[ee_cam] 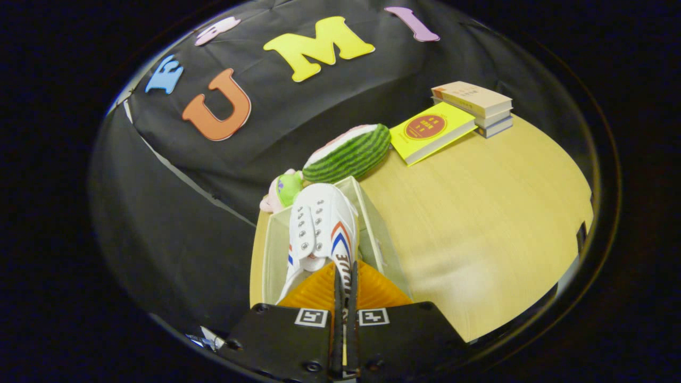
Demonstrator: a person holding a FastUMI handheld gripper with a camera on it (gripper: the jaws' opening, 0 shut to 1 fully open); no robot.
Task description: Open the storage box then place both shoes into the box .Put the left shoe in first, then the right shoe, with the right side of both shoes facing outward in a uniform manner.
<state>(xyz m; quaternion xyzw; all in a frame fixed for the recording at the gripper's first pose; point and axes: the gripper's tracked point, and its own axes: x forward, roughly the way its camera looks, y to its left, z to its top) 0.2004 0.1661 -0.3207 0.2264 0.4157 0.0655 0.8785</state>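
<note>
Gripper (345, 282) fingers nearly together, clamped on heel edge of white shoe (322, 229) — shoe held over open clear storage box (372, 223) on table (479, 213). Plush toy (284, 191) and watermelon plush (348, 151) at 12 o'clock beyond box; yellow book (431, 132), book stack (473, 106) at 1 o'clock.

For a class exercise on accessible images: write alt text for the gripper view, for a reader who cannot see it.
The gripper, fingers nearly closed, pinches the heel of a white shoe above a clear storage box on a wooden table. Beyond lie a watermelon plush, a yellow book and stacked books.
</note>
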